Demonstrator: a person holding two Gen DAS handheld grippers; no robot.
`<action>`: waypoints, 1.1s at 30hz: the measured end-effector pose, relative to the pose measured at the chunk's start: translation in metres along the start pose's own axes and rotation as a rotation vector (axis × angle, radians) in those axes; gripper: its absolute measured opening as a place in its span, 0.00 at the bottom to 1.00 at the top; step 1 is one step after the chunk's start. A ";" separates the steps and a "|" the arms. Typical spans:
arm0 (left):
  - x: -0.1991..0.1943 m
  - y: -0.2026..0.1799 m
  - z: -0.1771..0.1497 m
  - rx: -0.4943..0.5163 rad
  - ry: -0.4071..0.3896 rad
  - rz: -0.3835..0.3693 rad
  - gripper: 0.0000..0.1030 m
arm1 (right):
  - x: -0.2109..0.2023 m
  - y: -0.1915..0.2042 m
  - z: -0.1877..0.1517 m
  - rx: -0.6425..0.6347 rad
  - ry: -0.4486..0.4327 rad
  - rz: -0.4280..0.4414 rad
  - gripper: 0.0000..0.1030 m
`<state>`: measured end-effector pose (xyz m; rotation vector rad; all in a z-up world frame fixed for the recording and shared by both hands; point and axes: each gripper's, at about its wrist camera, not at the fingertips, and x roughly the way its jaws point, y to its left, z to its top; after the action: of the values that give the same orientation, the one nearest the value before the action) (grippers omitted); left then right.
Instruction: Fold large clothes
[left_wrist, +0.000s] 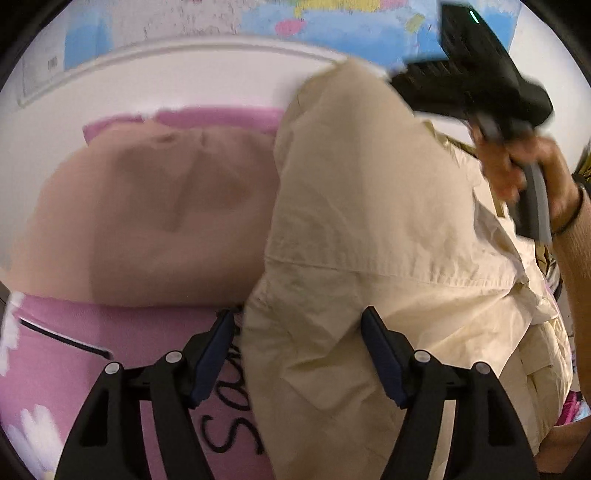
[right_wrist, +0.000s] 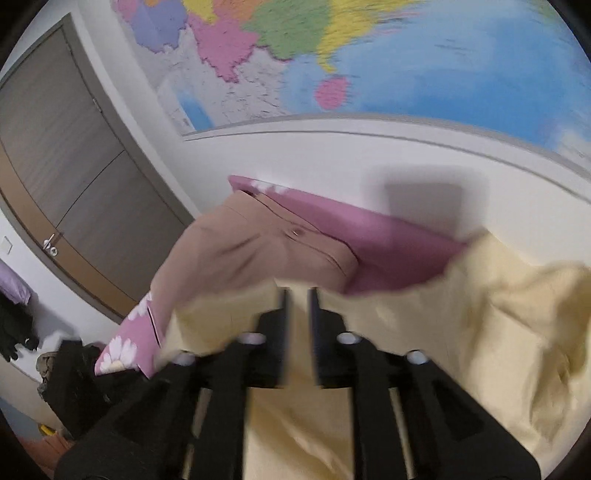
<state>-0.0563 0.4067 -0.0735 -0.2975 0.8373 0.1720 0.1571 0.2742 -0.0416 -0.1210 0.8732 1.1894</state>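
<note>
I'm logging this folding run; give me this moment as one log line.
step: folding cream garment | left gripper: open over it | right gripper: narrow gap, grip unclear | beside: tan garment on pink sheet

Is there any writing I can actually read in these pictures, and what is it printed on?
"S": the one clear black handwritten letter on the pink sheet, low in the left wrist view; what follows is partly covered by the cream garment, so the word cannot be read.
Wall map: any place names are too blurred to read in either view.
Small label at the map's left edge: too small to read.
</note>
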 end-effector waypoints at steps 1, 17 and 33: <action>-0.006 -0.001 0.003 0.005 -0.023 0.008 0.67 | -0.014 0.001 -0.010 0.008 -0.017 0.006 0.42; 0.036 -0.068 0.057 0.202 0.008 -0.047 0.68 | -0.228 -0.125 -0.253 0.406 -0.123 -0.339 0.65; 0.025 -0.064 0.076 0.160 -0.019 -0.001 0.66 | -0.222 -0.099 -0.238 0.369 -0.251 -0.215 0.02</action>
<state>0.0305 0.3718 -0.0316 -0.1456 0.8268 0.1059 0.0939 -0.0554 -0.0938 0.2254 0.8199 0.8074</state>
